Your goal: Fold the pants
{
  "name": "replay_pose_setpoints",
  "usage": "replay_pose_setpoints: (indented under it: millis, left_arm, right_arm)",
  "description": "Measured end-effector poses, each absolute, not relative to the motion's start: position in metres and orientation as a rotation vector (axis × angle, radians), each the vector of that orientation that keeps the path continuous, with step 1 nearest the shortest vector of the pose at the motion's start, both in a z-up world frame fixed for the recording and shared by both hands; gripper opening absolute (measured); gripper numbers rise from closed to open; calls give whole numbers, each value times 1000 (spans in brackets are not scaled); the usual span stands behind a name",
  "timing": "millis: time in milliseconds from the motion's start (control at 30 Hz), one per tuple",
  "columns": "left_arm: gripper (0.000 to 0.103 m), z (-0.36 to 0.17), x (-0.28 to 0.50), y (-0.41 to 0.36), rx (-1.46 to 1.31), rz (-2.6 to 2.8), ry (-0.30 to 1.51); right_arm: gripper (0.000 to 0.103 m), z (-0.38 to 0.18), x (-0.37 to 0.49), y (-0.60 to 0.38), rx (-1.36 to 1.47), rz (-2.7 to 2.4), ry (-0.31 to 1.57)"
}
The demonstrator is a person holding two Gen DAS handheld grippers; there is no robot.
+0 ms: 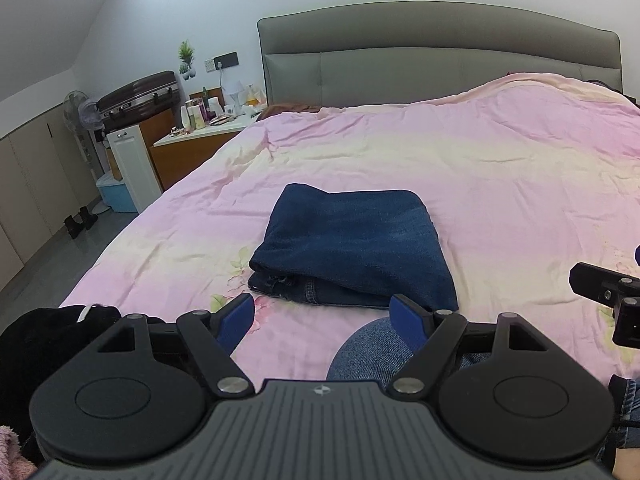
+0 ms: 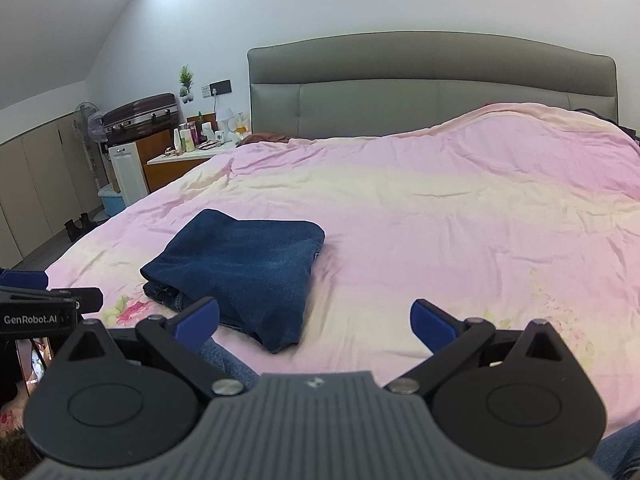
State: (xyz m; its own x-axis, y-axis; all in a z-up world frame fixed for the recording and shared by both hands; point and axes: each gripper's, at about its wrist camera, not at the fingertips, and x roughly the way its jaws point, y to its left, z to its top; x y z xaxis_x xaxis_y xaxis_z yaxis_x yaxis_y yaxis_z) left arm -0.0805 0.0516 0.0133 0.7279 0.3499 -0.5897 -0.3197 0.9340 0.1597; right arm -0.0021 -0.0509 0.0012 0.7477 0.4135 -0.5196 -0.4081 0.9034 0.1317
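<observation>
Jeans [image 1: 352, 248] sit folded mid-frame on the bed [image 1: 480, 168]; left gripper [image 1: 322, 318] and right gripper [image 2: 314, 320] spread, empty. Denim looks heavy, floppy — best gripped at the thick near edge.

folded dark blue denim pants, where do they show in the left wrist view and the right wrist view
Left wrist view: the folded dark blue denim pants lie centre, just beyond the blue fingertips.
Right wrist view: the pants lie left of centre, on the pink bedspread.
Shared landmark: the grey padded headboard.
</observation>
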Motion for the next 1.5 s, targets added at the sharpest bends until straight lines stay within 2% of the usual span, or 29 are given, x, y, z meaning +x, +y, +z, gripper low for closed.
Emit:
replay_pose_setpoints:
  millis: [1500]
  left_arm:
    - [90, 26, -80, 56, 77, 344, 646]
  right_arm:
    - [98, 11, -14, -59, -9, 468, 514]
